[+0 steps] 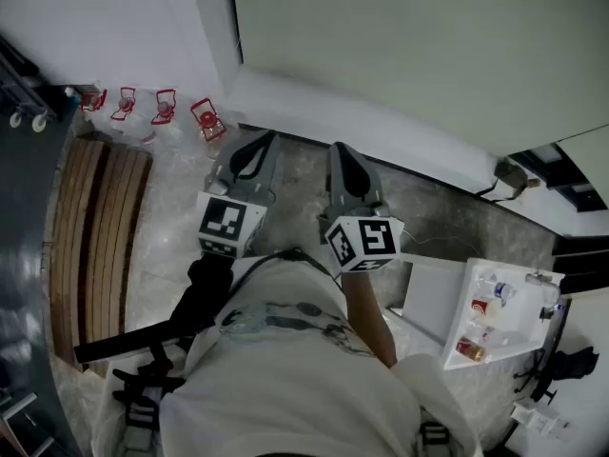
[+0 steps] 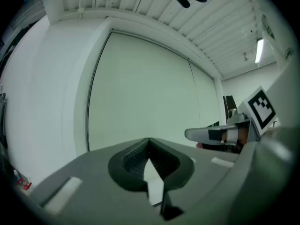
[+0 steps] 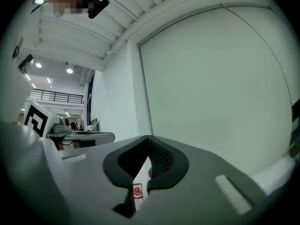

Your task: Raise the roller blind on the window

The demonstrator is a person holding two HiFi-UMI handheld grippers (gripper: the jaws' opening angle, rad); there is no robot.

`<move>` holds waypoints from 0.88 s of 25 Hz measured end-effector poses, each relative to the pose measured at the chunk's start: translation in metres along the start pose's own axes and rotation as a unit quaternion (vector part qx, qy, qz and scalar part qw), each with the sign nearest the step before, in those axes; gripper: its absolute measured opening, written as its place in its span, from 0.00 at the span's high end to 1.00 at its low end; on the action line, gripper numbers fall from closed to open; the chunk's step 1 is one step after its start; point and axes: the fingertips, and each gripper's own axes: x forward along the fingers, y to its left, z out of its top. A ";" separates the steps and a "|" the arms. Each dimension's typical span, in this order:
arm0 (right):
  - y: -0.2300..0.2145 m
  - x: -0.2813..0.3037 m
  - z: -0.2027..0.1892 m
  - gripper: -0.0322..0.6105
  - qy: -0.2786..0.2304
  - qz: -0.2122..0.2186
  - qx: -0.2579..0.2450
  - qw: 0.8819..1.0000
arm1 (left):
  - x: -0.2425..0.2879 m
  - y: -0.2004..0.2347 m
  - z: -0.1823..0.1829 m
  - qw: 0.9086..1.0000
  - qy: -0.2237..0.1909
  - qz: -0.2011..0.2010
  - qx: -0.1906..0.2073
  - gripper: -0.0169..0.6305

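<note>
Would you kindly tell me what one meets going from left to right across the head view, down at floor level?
Wooden slats → left gripper → right gripper → white tray holding small bottles.

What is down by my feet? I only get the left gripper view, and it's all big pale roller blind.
Observer: The head view shows a brown slatted wooden bench on the floor at your left.
Operator: Anything on my other side?
Observer: Yes, a white flat tray with small bottles on it sits at your right.
Operator: Are my right tongs open?
Observer: No. The right gripper has its tongs shut, and they hold nothing.
</note>
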 end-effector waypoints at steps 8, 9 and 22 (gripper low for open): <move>-0.016 -0.004 0.000 0.95 0.004 0.006 -0.003 1.000 | 0.012 -0.013 -0.003 1.000 0.002 0.004 -0.003 0.98; -0.018 -0.005 0.000 0.95 0.006 0.007 -0.002 1.000 | 0.013 -0.015 -0.003 1.000 0.002 0.005 -0.004 0.98; -0.044 -0.017 -0.005 0.95 0.026 0.044 -0.009 0.999 | 0.023 -0.009 -0.011 0.998 0.011 0.064 -0.017 0.98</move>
